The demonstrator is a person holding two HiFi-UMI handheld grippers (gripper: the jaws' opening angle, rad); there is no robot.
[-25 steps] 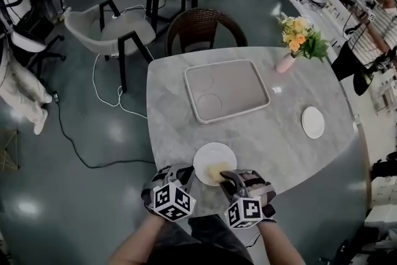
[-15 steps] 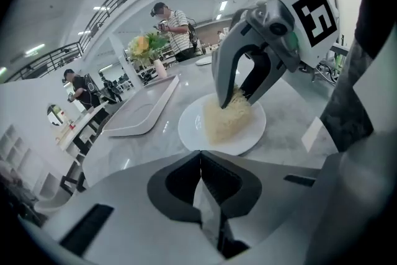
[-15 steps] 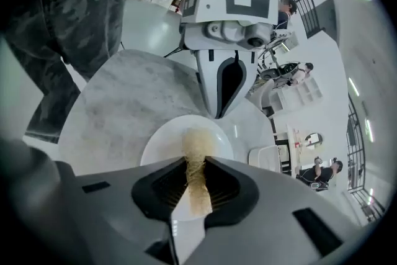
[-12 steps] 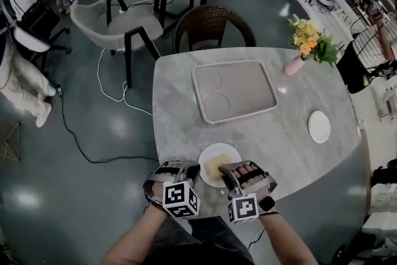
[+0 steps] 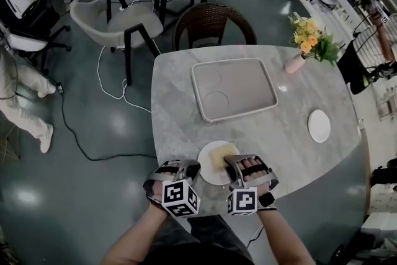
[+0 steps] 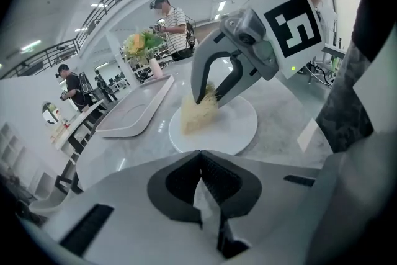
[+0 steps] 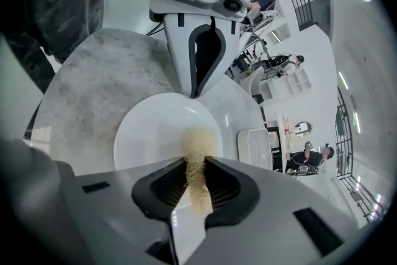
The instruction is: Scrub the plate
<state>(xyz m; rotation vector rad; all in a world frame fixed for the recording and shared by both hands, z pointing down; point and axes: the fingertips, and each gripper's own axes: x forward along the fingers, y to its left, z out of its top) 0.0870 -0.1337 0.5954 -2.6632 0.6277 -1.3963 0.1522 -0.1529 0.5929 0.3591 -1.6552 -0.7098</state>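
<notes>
A white plate [image 5: 209, 174] lies at the near edge of the marble table [image 5: 279, 133]. My right gripper [image 5: 230, 162] is shut on a yellow fibrous scrubber [image 5: 223, 154] that presses on the plate's far half. The right gripper view shows the scrubber [image 7: 198, 144] pinched in the right gripper [image 7: 195, 166] over the plate [image 7: 146, 139]. My left gripper [image 5: 195, 166] is shut, its tips meeting on the plate's left rim. From the left gripper view, the left gripper [image 6: 200, 158] sits at the plate's [image 6: 239, 124] near rim, with the scrubber [image 6: 197, 113] beyond.
A grey rectangular tray [image 5: 234, 89] lies mid-table. A small white dish [image 5: 319, 126] sits at the right, and a pink vase of flowers [image 5: 307, 40] at the far right. A wicker chair [image 5: 208, 25] stands behind the table. People stand in the background.
The right gripper has pushed the scrubber across the plate, from its near middle toward the far side. The left gripper stays at the rim.
</notes>
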